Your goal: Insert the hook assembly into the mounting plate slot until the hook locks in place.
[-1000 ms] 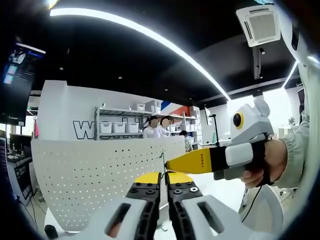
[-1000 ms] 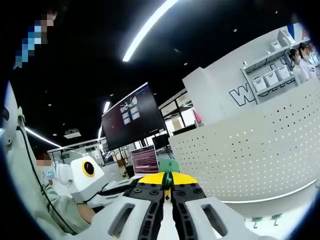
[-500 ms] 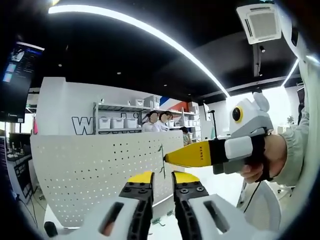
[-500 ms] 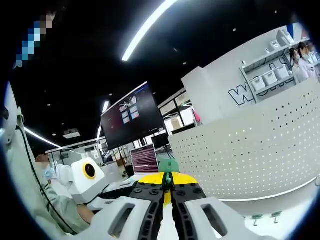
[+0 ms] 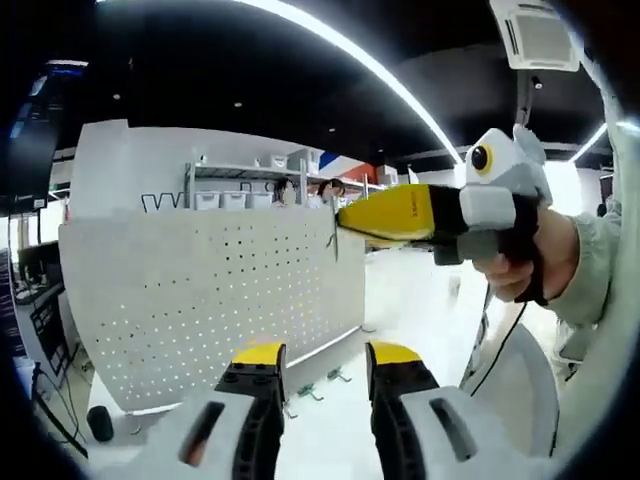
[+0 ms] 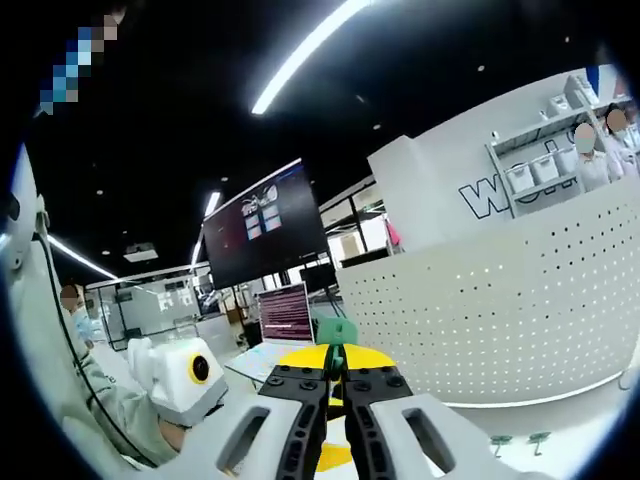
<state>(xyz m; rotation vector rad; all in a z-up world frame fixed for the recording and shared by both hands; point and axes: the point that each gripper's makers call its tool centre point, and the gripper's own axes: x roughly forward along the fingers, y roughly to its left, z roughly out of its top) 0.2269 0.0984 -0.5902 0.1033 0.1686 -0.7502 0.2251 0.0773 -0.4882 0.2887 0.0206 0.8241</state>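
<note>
The white perforated mounting plate (image 5: 200, 300) stands upright on the table. My left gripper (image 5: 325, 355) is open below it, with nothing between its yellow tips. The right gripper (image 5: 400, 213) reaches in from the right, held by a hand. A thin hook (image 5: 333, 238) sticks out of its tip against the plate's upper right part. In the right gripper view, my right gripper (image 6: 336, 365) is shut on the hook's green piece (image 6: 336, 352). The plate (image 6: 520, 310) curves away to the right, and the left gripper (image 6: 190, 375) sits low on the left.
Spare hooks (image 5: 312, 392) lie on the white table by the plate's foot, seen again as small hooks (image 6: 518, 440) in the right gripper view. A dark monitor (image 6: 265, 225) and a laptop (image 6: 285, 315) stand behind. A person's sleeve (image 5: 600, 270) fills the right edge.
My left gripper's jaws have gone from nearly shut to wide open, and it has dropped lower. The right gripper with the hook now appears higher against the plate.
</note>
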